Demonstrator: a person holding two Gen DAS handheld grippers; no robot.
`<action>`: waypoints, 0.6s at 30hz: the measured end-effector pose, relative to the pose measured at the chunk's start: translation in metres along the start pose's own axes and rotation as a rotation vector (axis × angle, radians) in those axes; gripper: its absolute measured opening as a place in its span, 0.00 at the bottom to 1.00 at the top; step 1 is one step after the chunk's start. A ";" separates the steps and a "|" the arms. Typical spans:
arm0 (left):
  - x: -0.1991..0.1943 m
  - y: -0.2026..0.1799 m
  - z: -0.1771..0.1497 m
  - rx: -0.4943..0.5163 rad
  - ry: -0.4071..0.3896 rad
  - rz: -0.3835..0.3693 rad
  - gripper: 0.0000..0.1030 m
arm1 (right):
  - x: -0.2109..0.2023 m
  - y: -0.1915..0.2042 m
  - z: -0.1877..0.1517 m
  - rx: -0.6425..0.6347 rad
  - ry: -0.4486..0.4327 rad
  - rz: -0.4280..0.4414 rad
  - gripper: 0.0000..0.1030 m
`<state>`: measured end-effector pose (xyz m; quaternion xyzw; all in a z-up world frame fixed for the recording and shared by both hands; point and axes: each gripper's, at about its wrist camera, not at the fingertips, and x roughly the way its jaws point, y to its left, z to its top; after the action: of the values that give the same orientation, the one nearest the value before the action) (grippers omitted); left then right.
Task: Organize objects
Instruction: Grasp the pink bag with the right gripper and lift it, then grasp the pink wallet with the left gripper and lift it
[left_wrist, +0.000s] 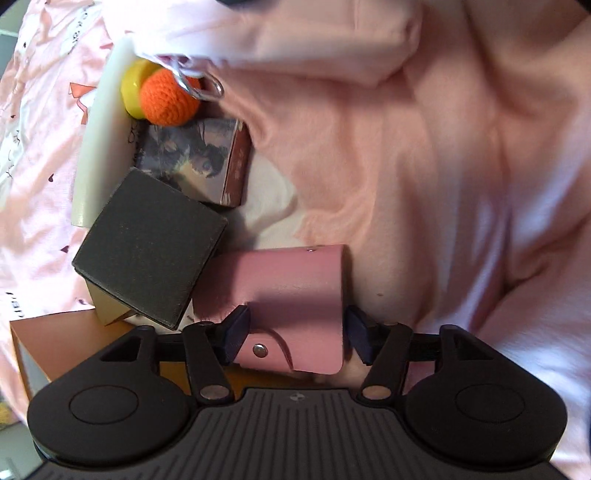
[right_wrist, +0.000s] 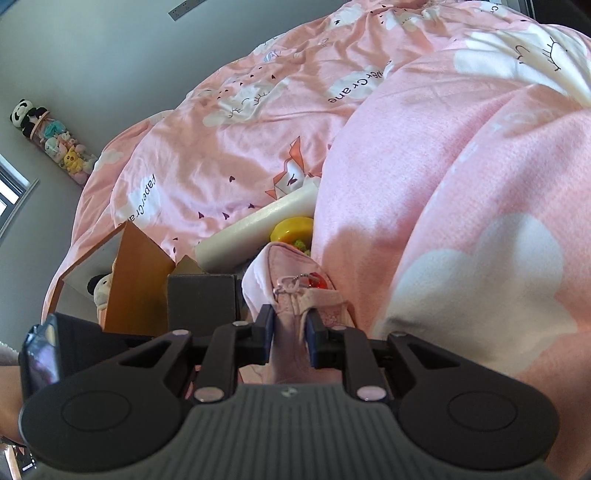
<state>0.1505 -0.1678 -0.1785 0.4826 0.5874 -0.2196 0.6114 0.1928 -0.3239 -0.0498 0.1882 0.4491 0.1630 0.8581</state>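
My left gripper (left_wrist: 295, 332) is shut on a pink leather card wallet (left_wrist: 295, 291) with a snap button, held over the bed. Beside it lie a dark grey box (left_wrist: 147, 247), a picture-printed box (left_wrist: 195, 158), an orange crocheted ball (left_wrist: 170, 98), a yellow round object (left_wrist: 133, 88) and a white roll (left_wrist: 99, 147). My right gripper (right_wrist: 290, 341) is shut on a pink fabric pouch (right_wrist: 295, 291) with a ball chain and a red charm. In the right wrist view the grey box (right_wrist: 201, 299), white roll (right_wrist: 258, 229) and yellow object (right_wrist: 291, 229) lie just ahead.
A pink printed duvet (right_wrist: 258, 140) covers the bed, with a plain pink blanket (left_wrist: 424, 166) bunched to the right. An open brown cardboard box (right_wrist: 136, 280) holding a panda plush (right_wrist: 99, 291) stands at the left. Plush toys (right_wrist: 55, 144) hang on the grey wall.
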 end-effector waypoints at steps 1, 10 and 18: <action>0.001 0.001 0.002 -0.010 0.010 -0.003 0.66 | 0.000 0.000 -0.001 0.001 -0.001 0.001 0.19; -0.039 0.033 -0.032 -0.243 -0.190 -0.119 0.18 | -0.004 0.006 0.000 -0.020 -0.002 0.006 0.19; -0.087 0.062 -0.058 -0.516 -0.414 -0.210 0.00 | -0.019 0.025 -0.005 -0.060 0.002 0.043 0.19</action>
<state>0.1546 -0.1175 -0.0679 0.1943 0.5333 -0.2190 0.7936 0.1754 -0.3093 -0.0268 0.1719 0.4405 0.1949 0.8593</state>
